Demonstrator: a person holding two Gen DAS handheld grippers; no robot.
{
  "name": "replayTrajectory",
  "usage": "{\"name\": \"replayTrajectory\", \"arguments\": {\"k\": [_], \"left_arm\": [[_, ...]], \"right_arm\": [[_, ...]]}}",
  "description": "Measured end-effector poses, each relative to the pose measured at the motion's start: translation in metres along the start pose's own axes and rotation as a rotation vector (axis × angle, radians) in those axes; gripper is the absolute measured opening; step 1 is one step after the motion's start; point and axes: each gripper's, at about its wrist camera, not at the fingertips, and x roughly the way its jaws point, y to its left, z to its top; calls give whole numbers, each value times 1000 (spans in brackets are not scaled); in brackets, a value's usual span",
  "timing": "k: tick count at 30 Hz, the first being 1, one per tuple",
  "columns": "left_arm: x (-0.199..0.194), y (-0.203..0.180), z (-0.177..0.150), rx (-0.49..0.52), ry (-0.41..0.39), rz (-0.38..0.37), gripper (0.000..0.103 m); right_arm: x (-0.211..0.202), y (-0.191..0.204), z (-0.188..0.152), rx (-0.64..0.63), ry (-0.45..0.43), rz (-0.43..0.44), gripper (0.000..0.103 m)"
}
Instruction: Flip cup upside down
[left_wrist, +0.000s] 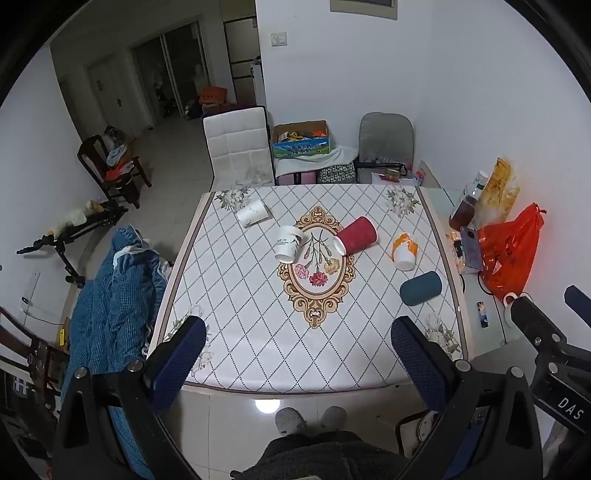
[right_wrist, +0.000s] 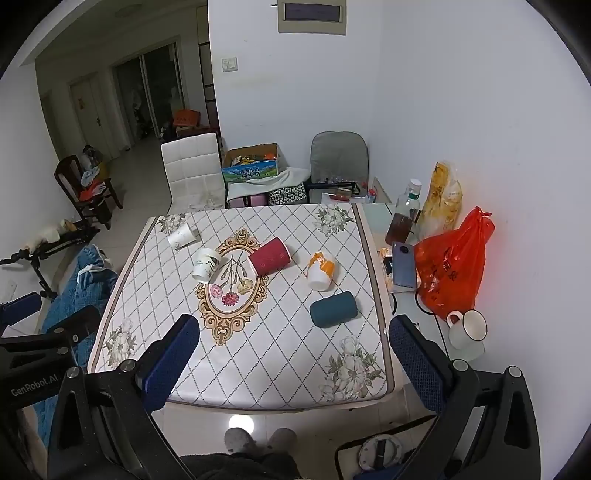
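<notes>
"DAS" on the right gripper (left_wrist: 570, 306) body; "GenRobot.AI" on the left gripper (right_wrist: 22, 314) body.

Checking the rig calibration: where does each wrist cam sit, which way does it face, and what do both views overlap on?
Left wrist: on the left gripper, above the table's near edge, angled down; own open fingers, right gripper at right, feet below.
Right wrist: on the right gripper, same downward angle; own open fingers, left gripper at left, feet.
Shared: all five tipped cups, including the red cup and teal cup.
</notes>
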Motion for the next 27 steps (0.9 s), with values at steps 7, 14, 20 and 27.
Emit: {"name": "replayTrajectory", "arguments": {"k": [7, 14, 20, 27], "left_arm": [[0, -3, 1, 1, -2, 0, 103], [-8, -5, 13, 3, -5, -2, 103], [-8, -5, 12, 3, -8, -1, 103], [-9, -6, 17, 3, -11, 3, 103]], "right_arm": [[-2, -2, 0, 5, 2, 4, 103], [-7, -1, 4, 4, 3, 8, 103], [-6, -3, 4, 3, 1, 12, 103], [-8, -2, 5, 3, -4, 15, 103]]}}
